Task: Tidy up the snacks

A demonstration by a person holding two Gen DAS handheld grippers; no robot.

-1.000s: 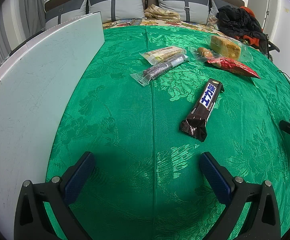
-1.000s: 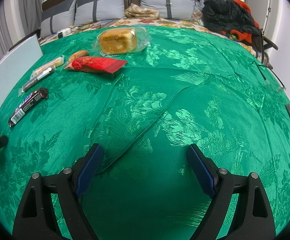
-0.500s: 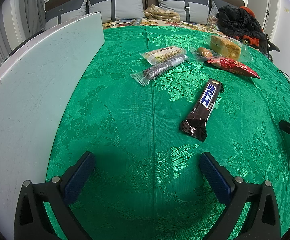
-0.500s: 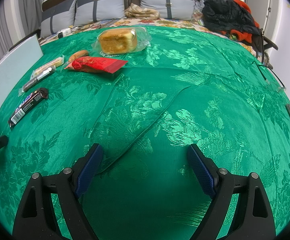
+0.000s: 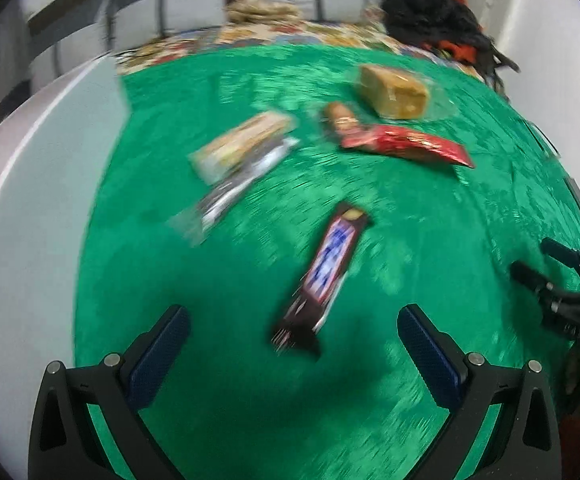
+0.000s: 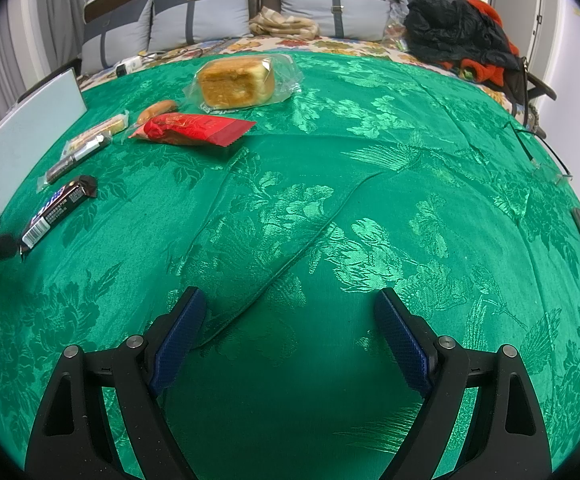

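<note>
Both grippers are being held wide open with nothing between their blue pads. Nothing is being touched by the left gripper, though the near, crimped end of the dark chocolate bar is being framed between its two fingers. That bar is lying flat on the green brocade cloth, its long axis running from the near end, close to the gripper, away and slightly to the right; the left wrist view is being smeared by motion blur, so the label cannot be read. Further off, two clear-wrapped bars are lying side by side, both angled the same way, up to the right. Beyond them a small sausage is being partly covered by a red packet, whose length is lying across the view, with a wrapped sponge cake behind it. A pale board is standing along the left edge. The right gripper is being held over bare cloth, well apart from the snacks.
</note>
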